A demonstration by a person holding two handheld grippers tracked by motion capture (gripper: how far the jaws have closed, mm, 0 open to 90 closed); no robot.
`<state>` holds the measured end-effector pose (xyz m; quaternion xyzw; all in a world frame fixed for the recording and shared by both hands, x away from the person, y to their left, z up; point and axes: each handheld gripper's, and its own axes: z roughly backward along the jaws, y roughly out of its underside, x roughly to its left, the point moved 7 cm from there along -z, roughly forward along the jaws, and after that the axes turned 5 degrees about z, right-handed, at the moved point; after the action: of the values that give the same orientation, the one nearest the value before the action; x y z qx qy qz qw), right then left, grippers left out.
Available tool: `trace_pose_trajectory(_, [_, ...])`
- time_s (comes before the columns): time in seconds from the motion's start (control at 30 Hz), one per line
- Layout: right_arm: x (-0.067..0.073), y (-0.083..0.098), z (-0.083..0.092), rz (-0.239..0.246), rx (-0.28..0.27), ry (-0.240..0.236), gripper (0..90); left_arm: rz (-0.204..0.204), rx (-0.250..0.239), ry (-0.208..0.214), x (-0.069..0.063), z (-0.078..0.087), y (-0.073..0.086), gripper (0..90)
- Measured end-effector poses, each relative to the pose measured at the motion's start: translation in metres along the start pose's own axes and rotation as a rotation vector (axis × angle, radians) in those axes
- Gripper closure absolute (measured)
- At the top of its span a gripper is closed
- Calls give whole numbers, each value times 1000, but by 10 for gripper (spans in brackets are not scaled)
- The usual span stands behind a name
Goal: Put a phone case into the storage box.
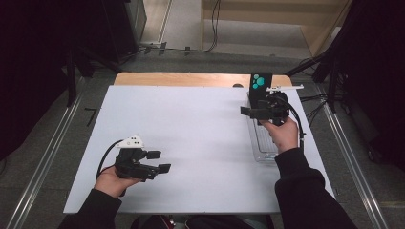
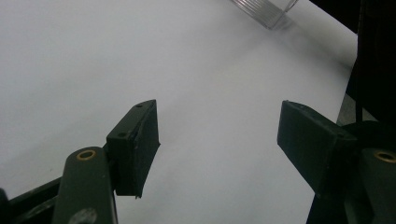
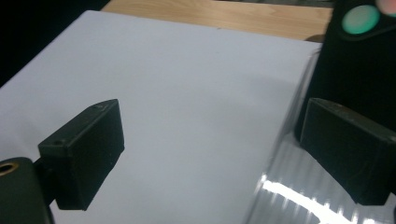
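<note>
At the right of the high view, the right gripper (image 1: 250,112) hovered with jaws spread, empty, over the clear tray (image 1: 261,143) holding an upright black box (image 1: 261,86). Lower left, the left gripper (image 1: 158,161) sat spread, empty.

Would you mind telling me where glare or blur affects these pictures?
Right gripper view: bright glare streaks on the clear tray, whose edge smears; the black box with teal dots looks soft. Left gripper view: the tray corner is hazy. High view: surroundings dark, white table evenly lit.

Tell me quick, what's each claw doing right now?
Left gripper: open, holding nothing.
Right gripper: open, holding nothing, beside the clear tray.
</note>
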<state>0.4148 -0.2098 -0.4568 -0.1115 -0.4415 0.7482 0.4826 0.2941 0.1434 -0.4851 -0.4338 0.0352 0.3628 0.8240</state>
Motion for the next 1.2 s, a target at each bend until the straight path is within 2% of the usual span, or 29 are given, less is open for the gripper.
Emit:
trace_pose_trajectory(0.13, [18, 9, 5, 31, 9, -47, 49, 1, -4, -4, 2, 2, 1, 298])
trace_pose_trajectory(0.23, [28, 15, 9, 52, 15, -67, 126, 5, -8, 0, 3, 4, 1, 298])
trace_pose_trajectory(0.6, [56, 44, 20, 139, 63, -171, 133, 13, -8, 3, 5, 7, 4, 298])
trace_pose_trajectory(0.67, [60, 50, 21, 153, 78, -183, 134, 19, -9, 3, 5, 8, 5, 298])
trace_pose_trajectory(0.73, [64, 55, 22, 173, 89, -191, 176, 21, -7, 4, 5, 8, 6, 298])
trace_pose_trajectory(0.9, [74, 66, 27, 209, 97, -207, 192, 23, -10, 4, 6, 10, 7, 298])
trace_pose_trajectory(1.07, [79, 79, 33, 227, 104, -243, 222, 33, -7, 4, 6, 11, 9, 297])
trace_pose_trajectory(1.2, [81, 91, 38, 272, 116, -254, 232, 34, -7, 2, 6, 13, 12, 298])
